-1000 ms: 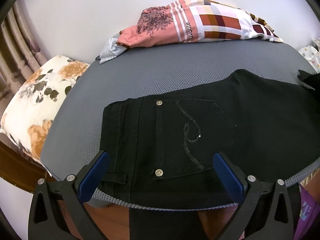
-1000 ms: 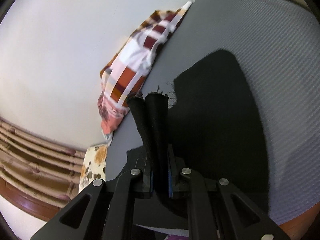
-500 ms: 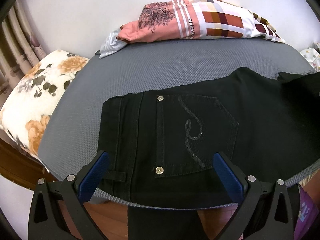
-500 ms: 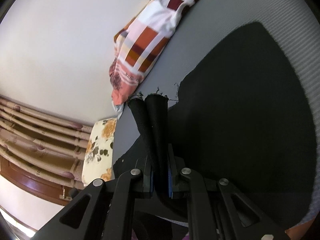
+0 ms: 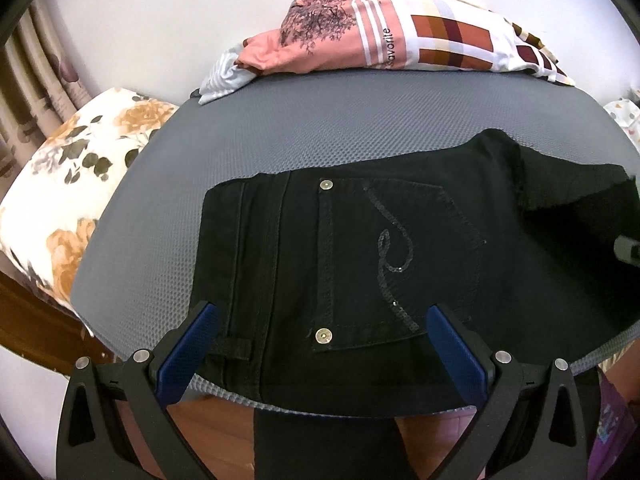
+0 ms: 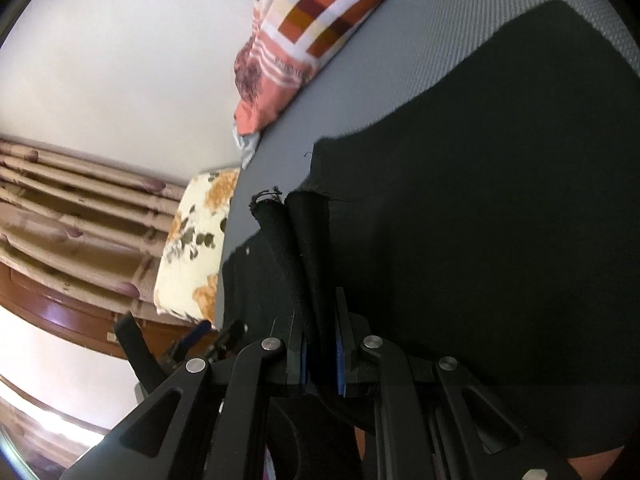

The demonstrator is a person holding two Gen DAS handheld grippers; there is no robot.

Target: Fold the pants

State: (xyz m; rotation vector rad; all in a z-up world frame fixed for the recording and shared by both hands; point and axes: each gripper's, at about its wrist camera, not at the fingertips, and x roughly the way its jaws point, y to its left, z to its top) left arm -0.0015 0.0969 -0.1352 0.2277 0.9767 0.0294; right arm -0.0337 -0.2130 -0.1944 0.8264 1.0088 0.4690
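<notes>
Reading perhaps "Savorite", the patchwork cloth (image 5: 400,46) beyond black pants (image 5: 360,264)

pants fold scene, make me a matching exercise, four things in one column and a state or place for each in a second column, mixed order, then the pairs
Things:
1. left gripper
2. right gripper
3. black pants
4. patterned cloth

States or places:
A. bunched at the far edge of the grey surface, by the wall
B. shut on the pants' leg ends
C. open, holding nothing
D. spread flat, back pocket facing up

Pairs: 1-C, 2-B, 3-D, 4-A
</notes>
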